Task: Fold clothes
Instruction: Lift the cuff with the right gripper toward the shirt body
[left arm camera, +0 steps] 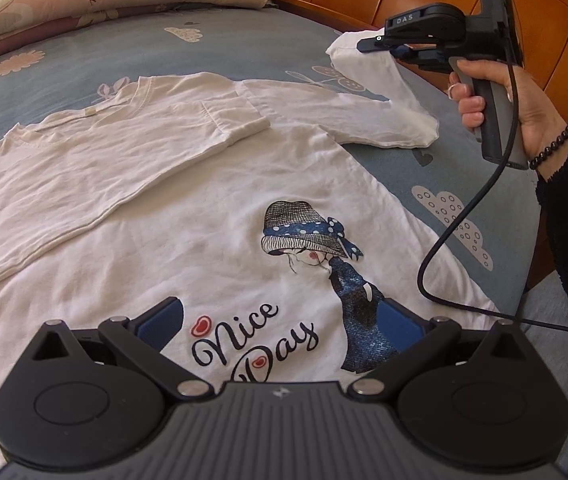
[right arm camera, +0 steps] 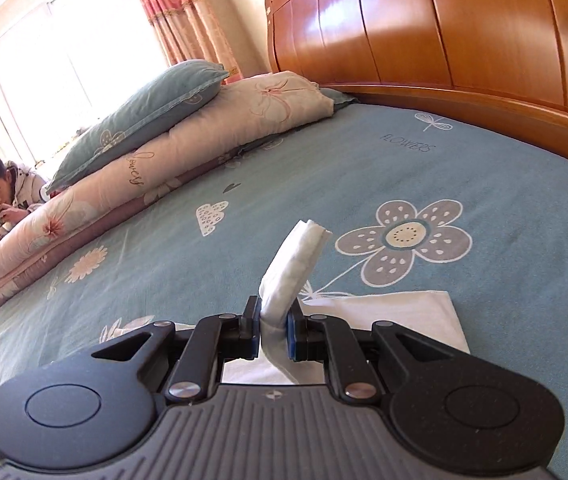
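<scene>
A white long-sleeved shirt [left arm camera: 188, 216] with a printed girl and the words "Nice Day" lies flat on the bed. Its left sleeve [left arm camera: 156, 128] is folded across the chest. My left gripper [left arm camera: 280, 316] hovers open over the print, nothing between its blue pads. My right gripper [left arm camera: 384, 42] is shut on the cuff of the right sleeve [left arm camera: 380, 80] and holds it lifted above the bed, far right. In the right wrist view the jaws [right arm camera: 274, 330] pinch the white cuff [right arm camera: 296, 260], which sticks up beyond them.
The blue flowered bedspread [right arm camera: 324, 184] surrounds the shirt. Stacked pillows and a folded quilt [right arm camera: 188, 136] lie at the far side. A wooden headboard [right arm camera: 464, 32] borders the bed. A person [right arm camera: 0, 196] sits beyond the bed near the window. A black cable [left arm camera: 456, 220] hangs from the right gripper.
</scene>
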Action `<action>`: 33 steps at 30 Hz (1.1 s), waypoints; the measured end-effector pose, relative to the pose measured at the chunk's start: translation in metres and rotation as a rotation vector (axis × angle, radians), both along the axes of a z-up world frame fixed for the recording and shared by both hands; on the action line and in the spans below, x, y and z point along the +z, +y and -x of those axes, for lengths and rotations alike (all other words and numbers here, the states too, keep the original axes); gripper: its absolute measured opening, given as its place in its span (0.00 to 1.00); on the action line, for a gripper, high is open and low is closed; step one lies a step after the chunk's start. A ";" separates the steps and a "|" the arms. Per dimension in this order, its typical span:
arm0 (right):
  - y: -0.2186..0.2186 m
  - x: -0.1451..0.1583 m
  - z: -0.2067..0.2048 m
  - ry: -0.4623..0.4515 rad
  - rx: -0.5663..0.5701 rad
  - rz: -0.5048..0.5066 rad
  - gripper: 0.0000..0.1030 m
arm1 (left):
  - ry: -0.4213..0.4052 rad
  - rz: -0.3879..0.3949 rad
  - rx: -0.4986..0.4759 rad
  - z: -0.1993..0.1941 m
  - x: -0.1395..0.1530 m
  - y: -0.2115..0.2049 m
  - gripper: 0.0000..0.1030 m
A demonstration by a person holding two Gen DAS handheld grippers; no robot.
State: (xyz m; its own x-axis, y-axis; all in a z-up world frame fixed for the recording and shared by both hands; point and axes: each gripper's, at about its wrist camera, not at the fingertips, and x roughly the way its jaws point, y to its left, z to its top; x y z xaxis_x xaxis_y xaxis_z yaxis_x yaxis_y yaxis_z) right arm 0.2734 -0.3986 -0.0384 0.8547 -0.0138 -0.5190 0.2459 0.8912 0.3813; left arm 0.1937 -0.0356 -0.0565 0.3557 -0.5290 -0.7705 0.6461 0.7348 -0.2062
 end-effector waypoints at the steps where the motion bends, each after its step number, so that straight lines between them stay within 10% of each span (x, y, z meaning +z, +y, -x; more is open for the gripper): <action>1: 0.006 0.001 -0.006 0.007 0.011 0.003 0.14 | 0.003 -0.002 0.010 -0.001 0.000 0.002 0.99; 33: 0.297 0.006 -0.074 0.062 0.578 0.446 0.13 | 0.040 0.038 0.111 -0.025 0.009 0.069 0.99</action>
State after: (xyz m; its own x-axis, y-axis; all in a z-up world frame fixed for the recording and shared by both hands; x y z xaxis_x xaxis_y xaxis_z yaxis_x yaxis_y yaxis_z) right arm 0.3479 -0.1012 -0.0329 0.7585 0.2089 -0.6172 -0.3012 0.9524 -0.0478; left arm 0.2184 0.0333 -0.0471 0.3828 -0.5170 -0.7656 0.5518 0.7926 -0.2593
